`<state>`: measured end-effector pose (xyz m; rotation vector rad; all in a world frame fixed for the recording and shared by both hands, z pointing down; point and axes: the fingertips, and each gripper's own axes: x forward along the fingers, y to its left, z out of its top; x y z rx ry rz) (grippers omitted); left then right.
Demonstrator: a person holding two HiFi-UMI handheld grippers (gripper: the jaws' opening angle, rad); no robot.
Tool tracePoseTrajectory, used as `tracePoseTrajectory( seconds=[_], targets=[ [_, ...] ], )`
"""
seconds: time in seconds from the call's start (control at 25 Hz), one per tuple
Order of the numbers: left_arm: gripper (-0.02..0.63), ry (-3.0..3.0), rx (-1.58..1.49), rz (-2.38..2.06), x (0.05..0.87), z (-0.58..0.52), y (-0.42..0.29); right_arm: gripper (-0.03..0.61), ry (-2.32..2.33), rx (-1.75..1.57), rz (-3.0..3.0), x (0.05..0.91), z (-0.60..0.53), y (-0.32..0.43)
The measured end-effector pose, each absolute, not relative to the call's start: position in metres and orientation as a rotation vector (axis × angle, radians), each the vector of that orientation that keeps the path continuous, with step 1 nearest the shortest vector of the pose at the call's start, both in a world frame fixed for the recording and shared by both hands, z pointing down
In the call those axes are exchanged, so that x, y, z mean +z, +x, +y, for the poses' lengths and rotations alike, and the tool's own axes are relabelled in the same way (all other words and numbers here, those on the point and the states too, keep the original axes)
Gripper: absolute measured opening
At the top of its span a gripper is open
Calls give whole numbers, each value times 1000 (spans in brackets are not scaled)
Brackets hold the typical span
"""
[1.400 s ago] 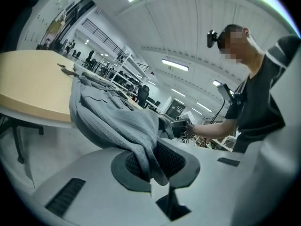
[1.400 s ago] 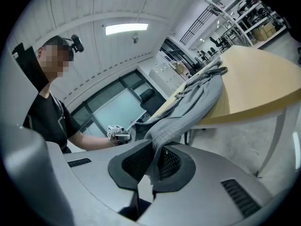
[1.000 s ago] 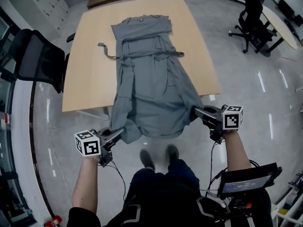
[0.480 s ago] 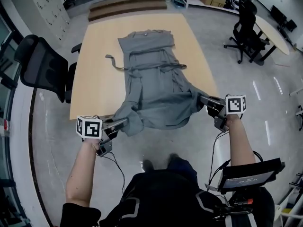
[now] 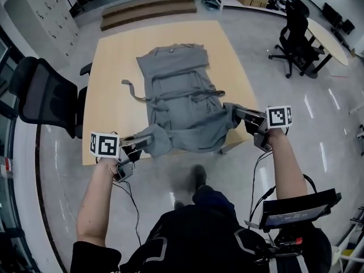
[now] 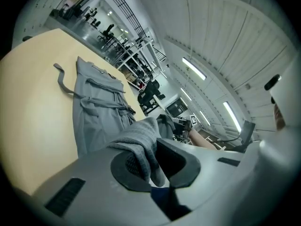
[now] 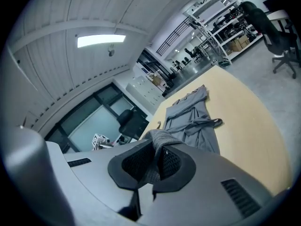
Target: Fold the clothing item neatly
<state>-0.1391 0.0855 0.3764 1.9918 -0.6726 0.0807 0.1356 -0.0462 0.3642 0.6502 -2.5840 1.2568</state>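
A long grey dress (image 5: 176,98) with a tied belt lies lengthwise on the light wooden table (image 5: 114,78), collar at the far end. Its near hem is lifted and doubled back over the table's front edge. My left gripper (image 5: 149,140) is shut on the hem's left corner (image 6: 141,142). My right gripper (image 5: 234,112) is shut on the hem's right corner (image 7: 157,140). In both gripper views grey cloth is pinched between the black pads. The dress's upper part (image 6: 96,102) (image 7: 193,114) stays flat on the table.
A black office chair (image 5: 42,95) stands at the table's left side. Another black chair (image 5: 298,30) and a curved desk (image 5: 333,30) are at the far right. Wooden steps (image 5: 151,4) lie beyond the table. The person stands at the front edge, a tablet (image 5: 298,209) at the waist.
Both grippers have carried the hem up and forward, from hanging below the table's front edge to over it. The hanging skirt part now bunches on the table.
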Motion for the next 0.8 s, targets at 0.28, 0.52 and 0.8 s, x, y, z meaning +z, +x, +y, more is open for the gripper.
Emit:
tracePoseTrajectory(
  seconds=[0.28, 0.52, 0.8],
  targets=[
    [21, 1908, 54, -789, 370, 9, -167, 18, 531, 1294, -2600, 358, -130, 117],
    [21, 1703, -100, -853, 365, -55, -200, 18, 489, 1329, -2604, 354, -211, 95],
    [21, 1765, -145, -802, 359, -141, -241, 18, 611, 1423, -2563, 352, -289, 60]
  ],
)
